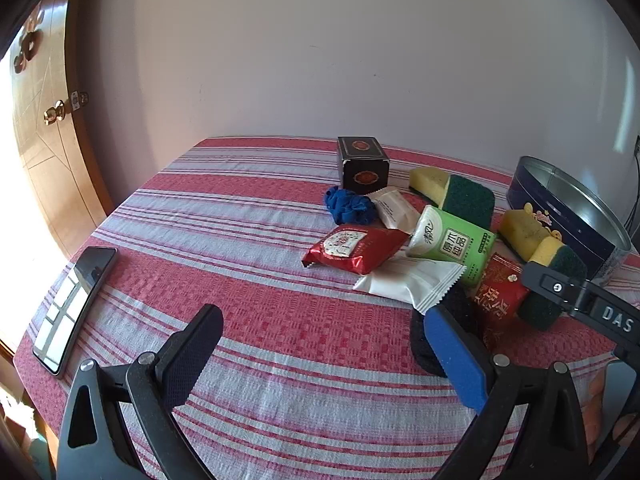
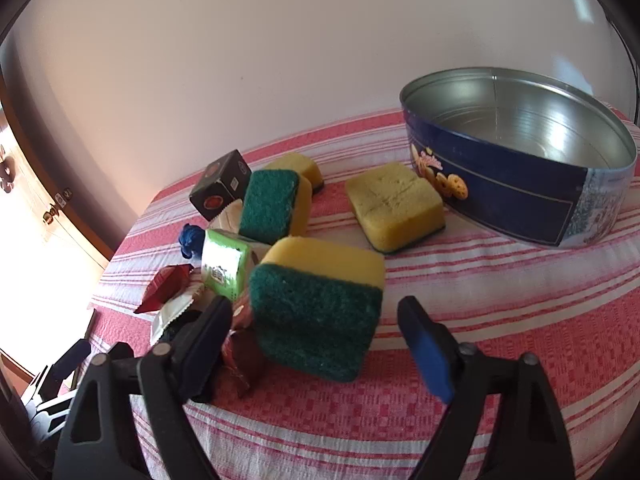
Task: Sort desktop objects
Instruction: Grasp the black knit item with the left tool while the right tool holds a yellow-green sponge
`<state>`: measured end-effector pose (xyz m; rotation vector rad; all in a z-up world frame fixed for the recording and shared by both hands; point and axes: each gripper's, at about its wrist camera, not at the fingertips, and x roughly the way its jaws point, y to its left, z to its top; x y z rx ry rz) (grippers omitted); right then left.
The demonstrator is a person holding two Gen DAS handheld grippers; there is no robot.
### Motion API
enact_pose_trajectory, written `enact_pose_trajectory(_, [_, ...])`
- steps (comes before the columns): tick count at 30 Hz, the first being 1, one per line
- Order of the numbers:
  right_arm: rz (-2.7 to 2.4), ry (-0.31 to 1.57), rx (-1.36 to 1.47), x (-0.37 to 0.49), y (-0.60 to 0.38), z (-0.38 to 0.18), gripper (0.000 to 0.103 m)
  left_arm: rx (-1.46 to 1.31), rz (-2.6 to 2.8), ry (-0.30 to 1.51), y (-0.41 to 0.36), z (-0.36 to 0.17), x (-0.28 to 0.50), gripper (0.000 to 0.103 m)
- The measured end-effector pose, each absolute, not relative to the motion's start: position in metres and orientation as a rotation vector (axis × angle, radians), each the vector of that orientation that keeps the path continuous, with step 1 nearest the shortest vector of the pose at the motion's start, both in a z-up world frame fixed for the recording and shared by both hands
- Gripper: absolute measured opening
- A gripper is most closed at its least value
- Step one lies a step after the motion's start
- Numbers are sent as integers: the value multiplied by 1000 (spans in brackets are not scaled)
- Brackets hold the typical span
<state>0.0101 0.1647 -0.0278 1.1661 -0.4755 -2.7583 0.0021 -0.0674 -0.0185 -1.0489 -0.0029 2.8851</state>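
Note:
A pile of objects lies on the striped cloth: a red snack packet (image 1: 354, 249), a white packet (image 1: 412, 282), a green tissue pack (image 1: 452, 242), a blue scrunchie (image 1: 348, 205), a dark box (image 1: 363, 164) and several yellow-green sponges. My left gripper (image 1: 320, 320) is open and empty above bare cloth, left of the pile. My right gripper (image 2: 316, 320) is open, its fingers on either side of the nearest sponge (image 2: 320, 304), which stands tilted on its edge. A second sponge (image 2: 394, 204) lies beside the round blue tin (image 2: 520, 204), which is empty.
A black phone (image 1: 74, 304) lies at the table's left edge. A wooden door (image 1: 44, 120) stands at the left and a white wall runs behind the table. The right gripper's body (image 1: 580, 300) reaches into the left wrist view over the pile.

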Motion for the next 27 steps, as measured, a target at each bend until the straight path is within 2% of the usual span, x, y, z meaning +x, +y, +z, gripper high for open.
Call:
enact_pose_trajectory(6, [-2730,-526,1142,15,170,-30,55,-1078,2809,28,-46,-24,2,102])
enact_pose_trajectory(18, [-2790,-495,934,57,200,0,54,-1222,2725,-22,-12,-43,-24,102])
enact_pose_trajectory(22, [-2704,-596,895,59,210,-1,57,-1230,2713,-71,-15,-44,-24,101])
enact_pose_trajectory(24, [-2682,-617,946,53,212,-10,57,-1248,2700,-103,-17,-46,-26,85])
enact_pose_trajectory(25, [-2671,-633,982,50,213,-15,56,-1248,2673,-146,-20,-47,-27,73])
enact_pose_trajectory(27, [-2634,-687,1034,46,219,-26,54,-1230,2667,-188,-24,-46,-26,67])
